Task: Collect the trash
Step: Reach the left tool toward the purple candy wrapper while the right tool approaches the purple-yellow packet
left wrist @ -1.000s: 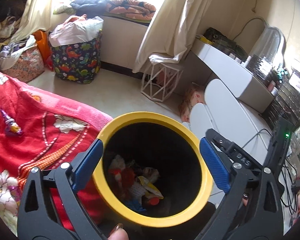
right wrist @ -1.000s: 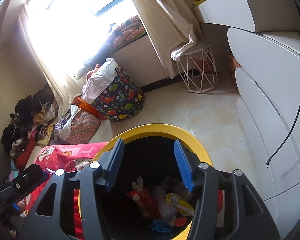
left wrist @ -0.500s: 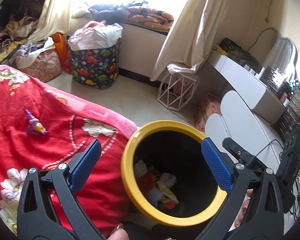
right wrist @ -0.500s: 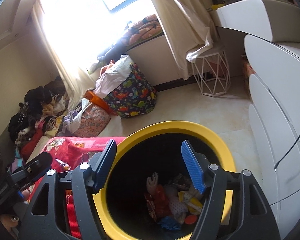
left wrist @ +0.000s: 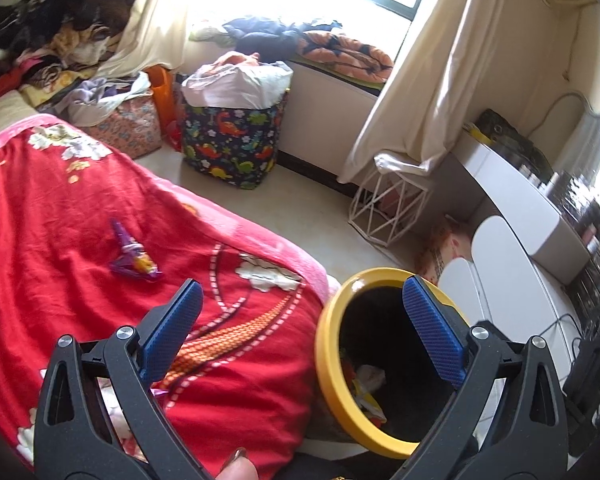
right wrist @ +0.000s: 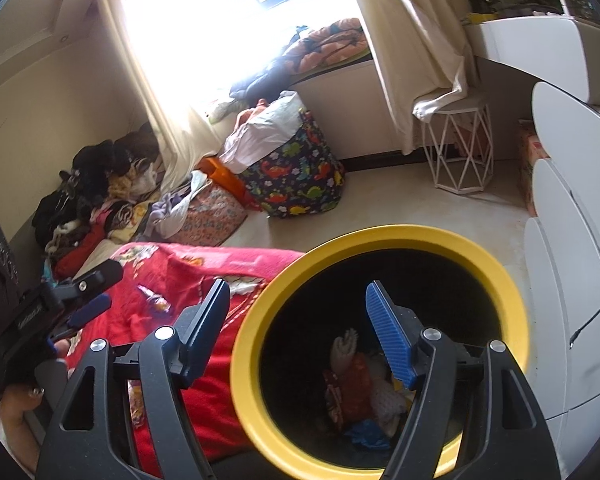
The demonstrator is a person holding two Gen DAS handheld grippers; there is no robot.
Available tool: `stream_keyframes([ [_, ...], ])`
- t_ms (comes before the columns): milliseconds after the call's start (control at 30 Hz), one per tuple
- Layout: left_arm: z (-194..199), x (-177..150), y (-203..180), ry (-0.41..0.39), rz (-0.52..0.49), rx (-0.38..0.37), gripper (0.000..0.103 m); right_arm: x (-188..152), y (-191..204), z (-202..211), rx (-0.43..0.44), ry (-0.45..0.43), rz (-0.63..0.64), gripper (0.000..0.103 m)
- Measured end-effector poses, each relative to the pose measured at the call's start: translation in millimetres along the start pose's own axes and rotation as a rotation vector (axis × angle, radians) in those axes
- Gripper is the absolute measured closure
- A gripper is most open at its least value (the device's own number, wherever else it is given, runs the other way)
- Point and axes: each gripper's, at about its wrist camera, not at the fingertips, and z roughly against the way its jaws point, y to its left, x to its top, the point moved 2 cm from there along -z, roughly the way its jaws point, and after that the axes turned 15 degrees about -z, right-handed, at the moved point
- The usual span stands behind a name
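Trash, here a purple-and-yellow wrapper [left wrist: 134,258], lies on the red blanket [left wrist: 60,220] of the bed, ahead of and slightly left of the left gripper [left wrist: 300,324], whose fingers stand released with nothing between them; its right finger [left wrist: 432,332] overlaps the mouth of the yellow-rimmed bin [left wrist: 328,360], which holds crumpled white and yellow scraps at the bottom. Judged next step: carry the left gripper forward over the blanket, straddle the wrapper across its narrow waist, and close without pinching the cloth beneath. Right wrist view: the right gripper [right wrist: 300,324] has its fingers opening and empty, the right finger over the bin [right wrist: 256,320] interior, the left finger over the blanket edge. Inside the bin lie a white glove-like piece [right wrist: 344,352], red packaging [right wrist: 352,388] and a blue scrap [right wrist: 366,434]. The same wrapper [right wrist: 154,300] appears left of these fingers, near the left gripper [right wrist: 74,300]. A dinosaur-print hamper [right wrist: 296,176] beyond is stuffed with white cloth.
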Motion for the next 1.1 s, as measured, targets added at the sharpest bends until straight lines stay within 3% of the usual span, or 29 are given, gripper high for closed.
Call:
stream_keyframes([
  [300, 7.0, -4.6, 38.9, -0.003, 0.065, 0.039, 0.011, -27.3, 38.7, -9.5, 0.047, 0.072, 0.078, 0.033],
  [733, 13.8, -10.9, 121.8, 0.029, 0.173, 0.142, 0.011, -84.9, 104.3, -36.3, 0.140, 0.260, 0.228, 0.032],
  [967, 1.2, -25.1, 147.2, 0.072, 0.204, 0.136, 0.011, -115.6, 125.2, -60.4, 0.162, 0.390, 0.271, 0.032],
  [1100, -13.4, -31.2, 157.6, 0.108, 0.220, 0.111, 0.020, -128.4, 133.1, -72.3, 0.176, 0.449, 0.280, 0.034],
])
